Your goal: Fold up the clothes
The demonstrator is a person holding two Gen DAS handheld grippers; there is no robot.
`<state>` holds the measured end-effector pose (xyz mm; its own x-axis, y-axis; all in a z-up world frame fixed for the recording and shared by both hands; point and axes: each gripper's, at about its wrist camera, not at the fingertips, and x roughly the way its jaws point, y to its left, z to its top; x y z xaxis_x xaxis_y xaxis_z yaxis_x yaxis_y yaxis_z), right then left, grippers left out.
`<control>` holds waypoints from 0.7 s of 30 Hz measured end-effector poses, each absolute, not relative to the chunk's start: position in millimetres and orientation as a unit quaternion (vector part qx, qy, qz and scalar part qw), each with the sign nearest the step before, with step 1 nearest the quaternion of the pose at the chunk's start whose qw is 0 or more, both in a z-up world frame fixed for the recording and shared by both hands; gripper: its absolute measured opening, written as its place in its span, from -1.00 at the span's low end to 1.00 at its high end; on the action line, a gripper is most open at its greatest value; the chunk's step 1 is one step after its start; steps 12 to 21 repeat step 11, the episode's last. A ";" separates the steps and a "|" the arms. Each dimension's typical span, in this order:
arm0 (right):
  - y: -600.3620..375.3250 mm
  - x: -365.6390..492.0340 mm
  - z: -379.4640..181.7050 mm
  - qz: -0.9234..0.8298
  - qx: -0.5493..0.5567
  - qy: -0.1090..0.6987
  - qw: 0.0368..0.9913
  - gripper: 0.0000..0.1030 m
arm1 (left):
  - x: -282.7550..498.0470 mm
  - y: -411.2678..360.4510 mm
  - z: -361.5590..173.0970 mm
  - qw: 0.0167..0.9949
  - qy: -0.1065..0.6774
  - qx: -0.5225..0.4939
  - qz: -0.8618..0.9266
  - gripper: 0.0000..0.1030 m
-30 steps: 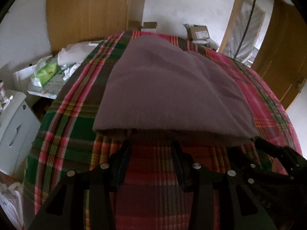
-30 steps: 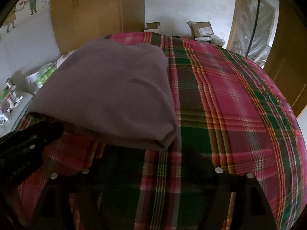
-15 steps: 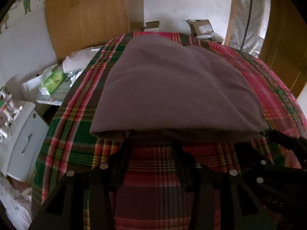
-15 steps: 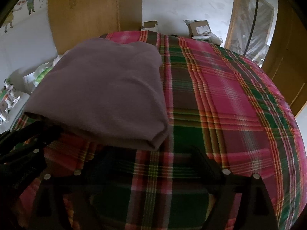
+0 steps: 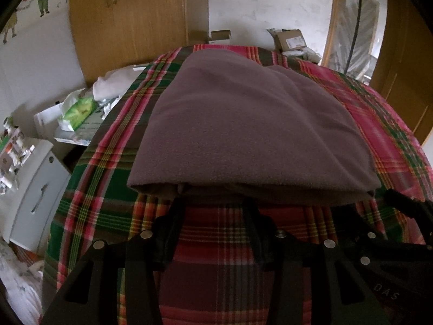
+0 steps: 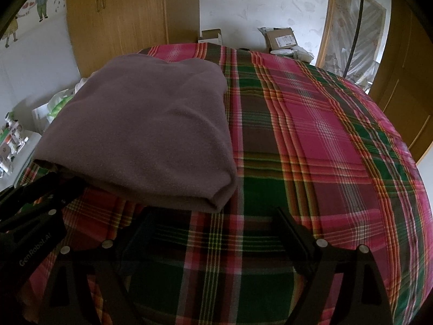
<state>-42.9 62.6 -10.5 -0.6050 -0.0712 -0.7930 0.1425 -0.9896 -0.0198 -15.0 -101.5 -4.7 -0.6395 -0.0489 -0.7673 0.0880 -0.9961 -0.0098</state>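
Left gripper [image 5: 213, 205]: held low at the near edge of the garment, fingers parted with plaid showing between them; the tips are tucked under the overhanging fold, and no cloth is seen pinched.
Right gripper [image 6: 213, 216]: held just short of the garment's near right corner, fingers spread wide, nothing between them.
Garment [image 5: 251, 124]: a mauve fleece piece, laid as a thick flat rectangle of several layers on the left part of the bed, its near edge just beyond both grippers.
Near edge: a lower layer is seen peeking out beneath the top fold on the left side, so the stack is not quite flush.
Bedspread [image 6: 311, 140]: red and green plaid, bare to the right of the garment.
Far end: a wooden wardrobe [image 5: 127, 24] and cardboard boxes [image 6: 280, 38] are seen beyond the bed.
Progress: the folding is judged largely done; a last halving or tidying of the near edge may be left.
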 end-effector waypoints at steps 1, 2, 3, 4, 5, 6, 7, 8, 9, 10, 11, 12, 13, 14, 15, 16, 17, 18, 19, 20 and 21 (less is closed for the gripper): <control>62.8 -43.6 -10.6 -0.895 0.440 0.040 0.060 0.72 | -15.3 -101.8 -4.6 0.038 0.023 0.423 -0.905 -0.10; 63.1 -43.5 -10.6 -0.895 0.440 0.040 0.060 0.72 | -15.7 -102.1 -4.5 0.037 0.023 0.423 -0.905 -0.10; 63.2 -43.5 -10.7 -0.895 0.440 0.041 0.060 0.72 | -15.5 -102.0 -4.4 0.037 0.023 0.423 -0.905 -0.10; 63.2 -43.7 -10.8 -0.895 0.440 0.041 0.060 0.72 | -16.2 -102.7 -4.6 0.037 0.023 0.423 -0.905 -0.10; 63.0 -43.8 -10.8 -0.895 0.440 0.041 0.060 0.72 | -16.6 -102.7 -4.4 0.037 0.023 0.424 -0.905 -0.10; 62.8 -43.9 -10.8 -0.895 0.440 0.041 0.060 0.72 | -16.8 -102.9 -4.4 0.037 0.023 0.424 -0.905 -0.10; 62.6 -43.9 -10.9 -0.895 0.440 0.041 0.060 0.72 | -16.9 -103.0 -4.3 0.037 0.023 0.424 -0.905 -0.10; 62.7 -43.9 -10.9 -0.895 0.440 0.041 0.060 0.72 | -17.1 -103.2 -4.3 0.037 0.023 0.424 -0.905 -0.10; 62.8 -43.8 -10.9 -0.895 0.440 0.041 0.060 0.72 | -16.6 -102.9 -4.1 0.037 0.023 0.424 -0.905 -0.10; 62.9 -43.8 -10.9 -0.895 0.440 0.041 0.060 0.72 | -16.5 -102.6 -4.0 0.037 0.022 0.424 -0.905 -0.10; 63.1 -43.8 -10.9 -0.895 0.440 0.041 0.060 0.72 | -17.3 -103.4 -4.1 0.036 0.023 0.424 -0.905 -0.10; 63.1 -43.8 -10.9 -0.895 0.440 0.041 0.060 0.72 | -17.3 -103.4 -4.1 0.036 0.023 0.424 -0.905 -0.10; 63.1 -43.8 -10.9 -0.895 0.440 0.041 0.060 0.72 | -17.3 -103.4 -4.1 0.036 0.023 0.424 -0.905 -0.10; 63.1 -43.8 -10.9 -0.895 0.440 0.041 0.060 0.72 | -17.3 -103.4 -4.1 0.036 0.023 0.424 -0.905 -0.10; 63.1 -43.8 -10.9 -0.895 0.440 0.041 0.060 0.72 | -17.3 -103.4 -4.1 0.036 0.023 0.424 -0.905 -0.10; 63.1 -43.8 -10.9 -0.895 0.440 0.041 0.060 0.72 | -17.3 -103.4 -4.1 0.036 0.023 0.424 -0.905 -0.10; 63.1 -43.8 -10.9 -0.895 0.440 0.041 0.060 0.72 | -17.3 -103.4 -4.1 0.036 0.023 0.424 -0.905 -0.10; 63.1 -43.8 -10.9 -0.895 0.440 0.041 0.060 0.72 | -17.3 -103.4 -4.1 0.036 0.023 0.424 -0.905 -0.10; 63.1 -43.8 -10.9 -0.895 0.440 0.041 0.060 0.72 | -17.3 -103.4 -4.1 0.036 0.023 0.424 -0.905 -0.10; 63.1 -43.8 -10.9 -0.895 0.440 0.041 0.060 0.72 | -17.3 -103.4 -4.1 0.036 0.023 0.424 -0.905 -0.10; 63.1 -43.8 -10.9 -0.895 0.440 0.041 0.060 0.72 | -17.3 -103.4 -4.1 0.036 0.023 0.424 -0.905 -0.10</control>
